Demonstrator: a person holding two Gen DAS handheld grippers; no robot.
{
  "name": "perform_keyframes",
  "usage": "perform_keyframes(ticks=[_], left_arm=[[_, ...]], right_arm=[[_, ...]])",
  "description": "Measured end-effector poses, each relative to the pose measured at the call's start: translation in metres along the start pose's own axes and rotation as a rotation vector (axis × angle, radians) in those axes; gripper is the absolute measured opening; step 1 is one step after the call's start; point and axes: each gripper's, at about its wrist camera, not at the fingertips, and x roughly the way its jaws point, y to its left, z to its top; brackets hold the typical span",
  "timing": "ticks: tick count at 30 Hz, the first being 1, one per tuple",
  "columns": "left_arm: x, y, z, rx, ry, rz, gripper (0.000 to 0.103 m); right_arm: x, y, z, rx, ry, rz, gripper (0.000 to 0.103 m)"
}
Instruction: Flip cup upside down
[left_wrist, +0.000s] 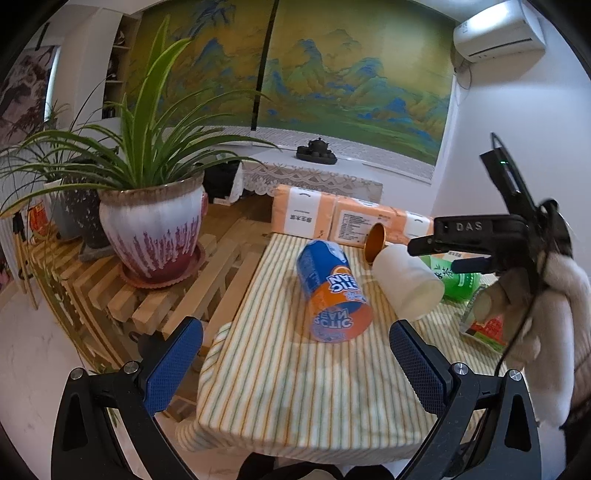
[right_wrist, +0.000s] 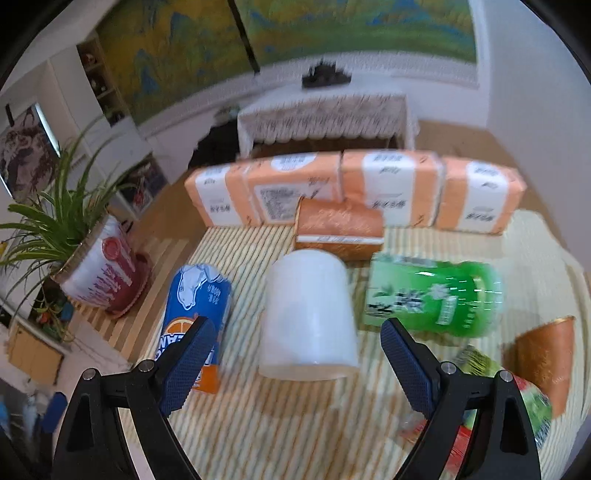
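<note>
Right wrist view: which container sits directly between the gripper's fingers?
The plain white cup, centred ahead of the open right gripper; the blue-orange can and green bottle flank it.

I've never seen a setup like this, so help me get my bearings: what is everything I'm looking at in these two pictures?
White cup: one, translucent white, middle of the striped table, between the open right fingers.
Blue-orange can: one, blue and orange, left of the cup.
Green bottle: one, green, lying right of the cup.
Copper cups: two, copper; one far right, one on its side behind the white cup.
Tissue packs: a row, orange-white, back edge of the table.
Striped tablecloth: one, cream with green-orange stripes.
Potted plant: one, white-maroon pot, slatted bench on the left.
Left gripper: black with blue pads, open, empty.
Right gripper: same, open, at the cup.
</note>
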Motion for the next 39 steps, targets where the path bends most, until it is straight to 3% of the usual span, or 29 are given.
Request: perform_keyframes(ticks=[8, 20, 21, 22, 33, 39], left_arm=[[0.004, 0.013, 0.000, -0.024, 0.004, 0.003, 0.102], [0.000, 0.013, 0.003, -0.028, -0.003, 0.000, 0.102], [0.000, 0.013, 0.003, -0.028, -0.006, 0.001, 0.102], [-0.001, 0.012, 0.004, -0.027, -0.008, 0.003, 0.102], [-0.009, 0.007, 0.004, -0.017, -0.013, -0.001, 0.102], [-0.007, 0.006, 0.001, -0.022, 0.014, -0.017, 0.102]], right_arm=[[0.034, 0.004, 0.014, 0.028, 0.161, -0.008, 0.083], [0.050, -0.002, 0.016, -0.005, 0.238, -0.072, 0.081], [0.052, -0.002, 0.015, -0.006, 0.240, -0.091, 0.070], [0.052, -0.003, 0.014, -0.005, 0.244, -0.104, 0.069], [0.031, -0.006, 0.000, 0.030, 0.231, -0.061, 0.068], [0.013, -0.003, -0.029, 0.042, 0.236, -0.024, 0.068]])
